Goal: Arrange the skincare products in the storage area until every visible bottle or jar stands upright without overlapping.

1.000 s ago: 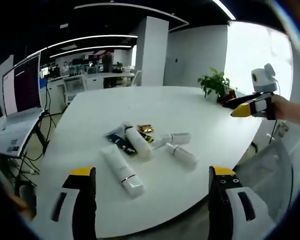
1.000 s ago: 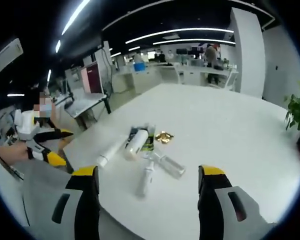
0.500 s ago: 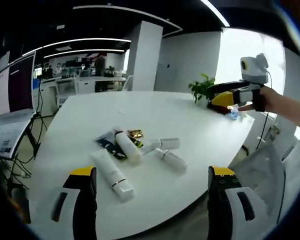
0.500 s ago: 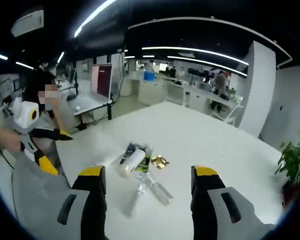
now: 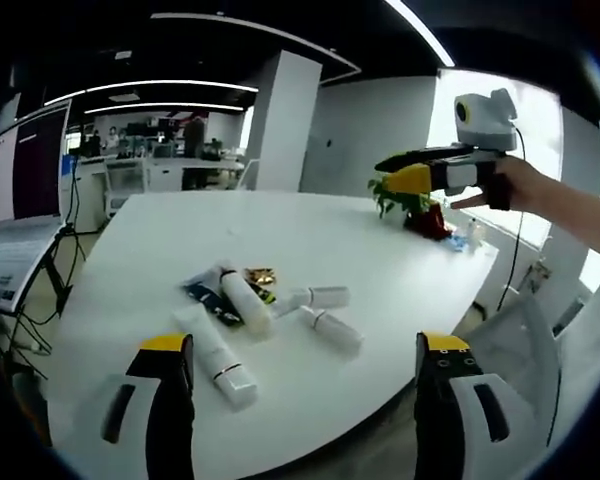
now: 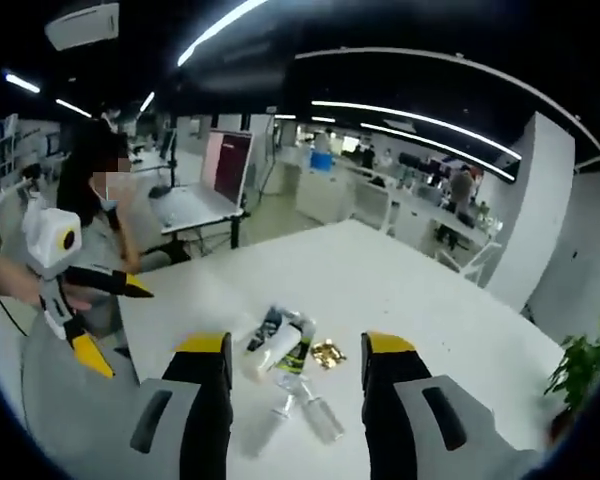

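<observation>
Several skincare products lie flat in a loose heap on the white table [image 5: 310, 220]: a long white tube [image 5: 215, 357], a white bottle [image 5: 242, 302] across a dark tube [image 5: 202, 293], a gold item [image 5: 258, 274] and two clear bottles [image 5: 320, 297] [image 5: 330, 330]. My left gripper [image 5: 305, 342] stands open, back from the table's near edge. A hand holds my right gripper [image 5: 412, 170] high over the far right. In the right gripper view, the right gripper [image 6: 296, 345] is open above the white bottle [image 6: 270, 348], and the left gripper [image 6: 105, 320] is open at the left.
A potted plant [image 5: 400, 195] stands at the table's far right corner. A desk with a screen [image 5: 20, 165] is off to the left, a grey chair [image 5: 520, 340] at the right. A seated person [image 6: 90, 220] is behind the left gripper.
Both views have drawn back and up from the table. The right gripper has risen higher and its jaws stand a little closer together. The products lie as before.
</observation>
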A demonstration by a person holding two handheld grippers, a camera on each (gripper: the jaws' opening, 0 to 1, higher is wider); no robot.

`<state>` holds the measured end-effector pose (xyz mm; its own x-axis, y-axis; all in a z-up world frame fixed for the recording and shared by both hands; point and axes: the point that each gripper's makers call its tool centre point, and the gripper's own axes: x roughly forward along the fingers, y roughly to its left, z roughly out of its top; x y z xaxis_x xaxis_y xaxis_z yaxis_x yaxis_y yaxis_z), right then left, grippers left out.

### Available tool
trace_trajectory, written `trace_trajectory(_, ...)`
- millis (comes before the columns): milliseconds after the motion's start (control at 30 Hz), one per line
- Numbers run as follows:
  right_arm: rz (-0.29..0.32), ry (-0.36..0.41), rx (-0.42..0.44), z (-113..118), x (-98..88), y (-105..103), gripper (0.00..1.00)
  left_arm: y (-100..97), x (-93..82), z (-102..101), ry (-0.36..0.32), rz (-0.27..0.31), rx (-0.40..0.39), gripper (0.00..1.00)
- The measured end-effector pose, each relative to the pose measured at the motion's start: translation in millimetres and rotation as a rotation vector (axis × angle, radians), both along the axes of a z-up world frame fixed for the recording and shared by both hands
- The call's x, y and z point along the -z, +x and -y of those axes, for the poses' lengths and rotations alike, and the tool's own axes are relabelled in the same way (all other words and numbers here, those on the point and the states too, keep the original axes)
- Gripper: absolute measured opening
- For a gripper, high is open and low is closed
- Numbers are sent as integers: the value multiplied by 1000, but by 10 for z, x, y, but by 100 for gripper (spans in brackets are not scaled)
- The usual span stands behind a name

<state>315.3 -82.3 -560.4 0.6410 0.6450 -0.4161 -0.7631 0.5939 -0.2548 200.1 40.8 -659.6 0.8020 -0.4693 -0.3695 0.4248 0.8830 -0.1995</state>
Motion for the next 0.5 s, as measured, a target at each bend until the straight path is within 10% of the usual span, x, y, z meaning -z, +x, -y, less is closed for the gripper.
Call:
trace_trajectory(233,-73,43,36,-146,59,176,66,-2,-19,-6,-17,5,2,84)
trace_trajectory(500,-188,18,61,-259,391,305,62,1,-25,-12,-30,2,-5,84)
